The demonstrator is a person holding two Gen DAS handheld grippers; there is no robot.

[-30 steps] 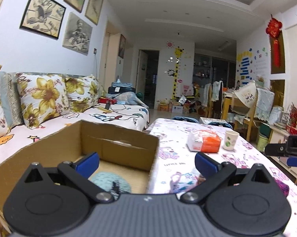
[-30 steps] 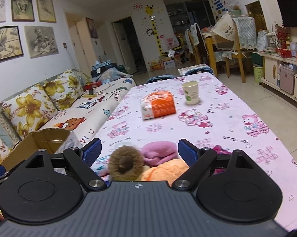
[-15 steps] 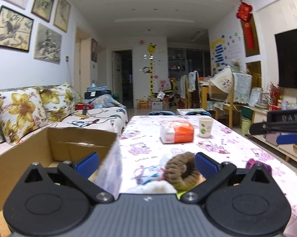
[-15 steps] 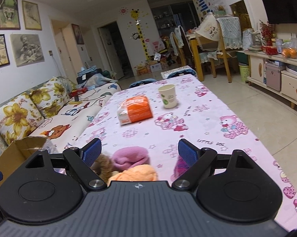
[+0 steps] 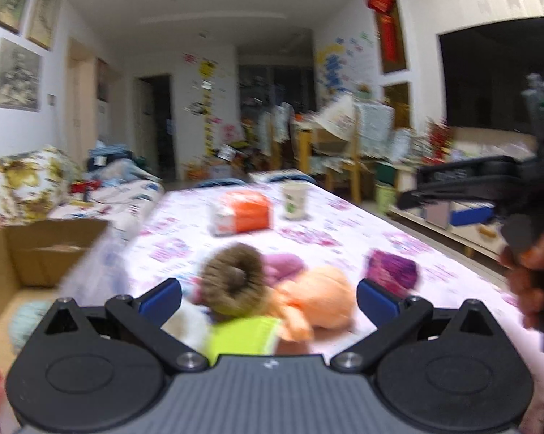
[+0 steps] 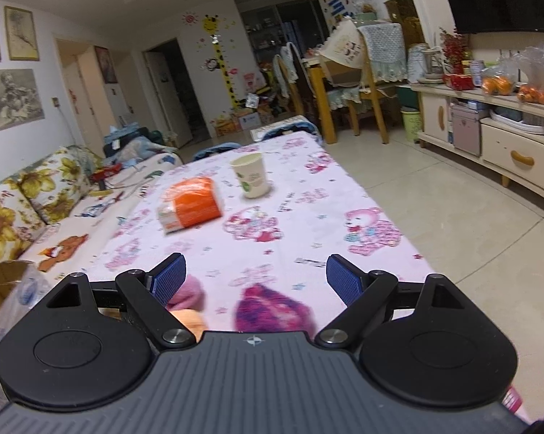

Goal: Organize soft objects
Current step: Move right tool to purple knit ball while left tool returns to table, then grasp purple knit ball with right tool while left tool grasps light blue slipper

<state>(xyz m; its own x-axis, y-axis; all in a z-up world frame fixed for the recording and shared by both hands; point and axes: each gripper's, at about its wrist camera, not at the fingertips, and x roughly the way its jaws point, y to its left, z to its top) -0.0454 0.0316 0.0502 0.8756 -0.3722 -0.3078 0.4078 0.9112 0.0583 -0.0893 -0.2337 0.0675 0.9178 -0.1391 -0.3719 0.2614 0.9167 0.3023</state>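
My left gripper (image 5: 268, 298) is open and empty, above a pile of soft toys on the pink tablecloth: a brown fuzzy ring (image 5: 232, 278), an orange plush (image 5: 318, 300) with a lime-green part (image 5: 244, 336), a pink plush (image 5: 284, 266) and a purple-pink ball (image 5: 393, 269). A cardboard box (image 5: 37, 249) stands at the left with a pale blue plush (image 5: 26, 322) inside. My right gripper (image 6: 255, 280) is open and empty just above the purple-pink ball (image 6: 272, 311); the pink plush (image 6: 188, 293) lies by its left finger. The right gripper also shows in the left wrist view (image 5: 463, 195).
An orange tissue pack (image 6: 190, 204) and a paper cup (image 6: 252, 177) stand farther along the table (image 6: 308, 195). A flowered sofa (image 6: 29, 195) runs along the left. A sideboard (image 6: 506, 133) and chairs (image 6: 347, 83) stand at the right and back.
My left gripper has swung right from over the box to over the toy pile. My right gripper has moved right, from the brown ring and orange plush to the purple-pink ball.
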